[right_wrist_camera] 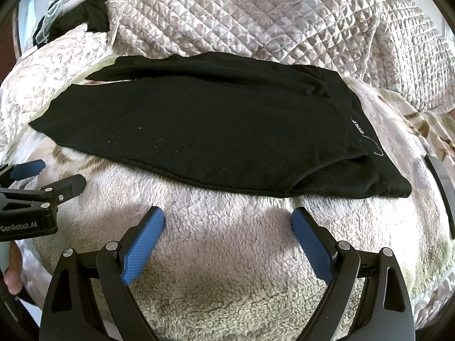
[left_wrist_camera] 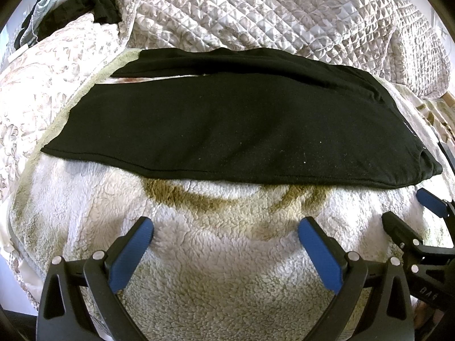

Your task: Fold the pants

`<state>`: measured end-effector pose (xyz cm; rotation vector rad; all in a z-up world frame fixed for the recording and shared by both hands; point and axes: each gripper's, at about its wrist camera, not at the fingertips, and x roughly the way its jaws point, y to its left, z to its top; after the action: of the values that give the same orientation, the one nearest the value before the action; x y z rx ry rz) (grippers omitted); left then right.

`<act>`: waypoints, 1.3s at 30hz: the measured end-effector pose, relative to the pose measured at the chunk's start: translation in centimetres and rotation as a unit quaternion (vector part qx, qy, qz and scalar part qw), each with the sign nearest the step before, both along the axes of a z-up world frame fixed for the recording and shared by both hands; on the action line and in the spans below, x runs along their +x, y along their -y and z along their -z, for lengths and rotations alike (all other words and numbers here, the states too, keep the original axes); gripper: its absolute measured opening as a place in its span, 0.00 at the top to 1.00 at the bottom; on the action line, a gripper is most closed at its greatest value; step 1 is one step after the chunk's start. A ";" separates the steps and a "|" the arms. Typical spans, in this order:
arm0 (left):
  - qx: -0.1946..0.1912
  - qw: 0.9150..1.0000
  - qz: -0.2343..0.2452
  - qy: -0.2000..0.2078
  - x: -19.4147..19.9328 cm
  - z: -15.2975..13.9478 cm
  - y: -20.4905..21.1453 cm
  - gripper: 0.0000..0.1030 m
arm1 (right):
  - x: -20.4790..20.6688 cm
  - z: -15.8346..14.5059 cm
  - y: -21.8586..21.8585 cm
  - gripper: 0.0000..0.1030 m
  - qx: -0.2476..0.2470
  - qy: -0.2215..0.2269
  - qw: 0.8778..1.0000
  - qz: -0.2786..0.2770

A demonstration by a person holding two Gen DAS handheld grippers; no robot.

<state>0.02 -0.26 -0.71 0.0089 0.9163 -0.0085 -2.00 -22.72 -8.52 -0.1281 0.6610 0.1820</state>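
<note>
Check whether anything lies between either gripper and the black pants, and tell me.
Nothing visible does. Only bare fleece blanket separates the open left gripper and the open right gripper from the near edge of the black pants.

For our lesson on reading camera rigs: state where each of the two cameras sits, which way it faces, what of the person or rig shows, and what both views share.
Left wrist: on the left gripper, looking forward over the fleece blanket at the black pants; the right gripper enters at right.
Right wrist: on the right gripper, facing likewise; the left gripper and a hand show at left.
Shared: pants, blanket, quilted bedspread, both grippers open.
</note>
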 end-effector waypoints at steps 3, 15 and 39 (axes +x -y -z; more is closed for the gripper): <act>0.000 1.000 0.000 0.002 -0.2 -0.2 -0.4 0.00 | 0.3 0.1 0.0 0.12 -0.002 0.001 1.000 -0.001; 0.003 1.000 0.001 0.005 -0.3 -0.5 -0.2 0.00 | -0.1 0.0 0.2 0.11 0.002 -0.004 1.000 -0.012; -0.015 1.000 0.005 0.010 0.1 -1.3 -0.8 0.00 | -1.1 -1.4 2.3 0.16 0.041 -0.005 0.999 -0.007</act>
<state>0.08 0.52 0.60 -0.0136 0.8968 -0.0309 -3.12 -25.00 -7.08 -0.0526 0.6625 0.2222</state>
